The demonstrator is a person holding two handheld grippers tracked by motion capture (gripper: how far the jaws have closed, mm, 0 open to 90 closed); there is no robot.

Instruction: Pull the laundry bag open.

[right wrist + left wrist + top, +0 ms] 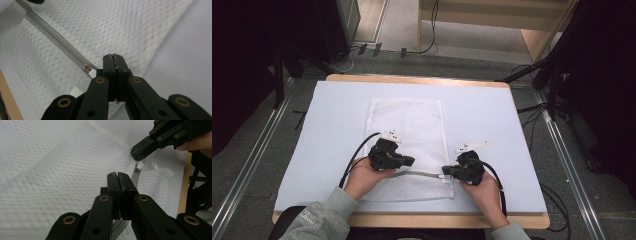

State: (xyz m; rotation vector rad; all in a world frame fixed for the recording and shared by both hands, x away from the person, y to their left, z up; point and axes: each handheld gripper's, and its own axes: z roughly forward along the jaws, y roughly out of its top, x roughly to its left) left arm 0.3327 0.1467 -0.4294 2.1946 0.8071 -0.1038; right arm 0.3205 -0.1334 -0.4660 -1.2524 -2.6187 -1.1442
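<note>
A white mesh bag (407,125) lies flat on the white-covered table (492,115), its grey zipper (419,173) running across the near end. My left gripper (409,161) is at the zipper's left part; in the left gripper view its jaws (117,173) are pressed together over the zipper strip (135,178). My right gripper (446,171) is at the zipper's right end. Its jaws (113,56) are shut on the mesh right beside the zipper pull (88,67). In the left gripper view the right gripper (137,153) sits just above that pull (138,166).
The table's wooden edge (412,219) shows along the near side, close below both hands. Cables (532,107) and dark stands (557,75) lie on the floor to the right, and metal rails (247,170) run along both sides of the table.
</note>
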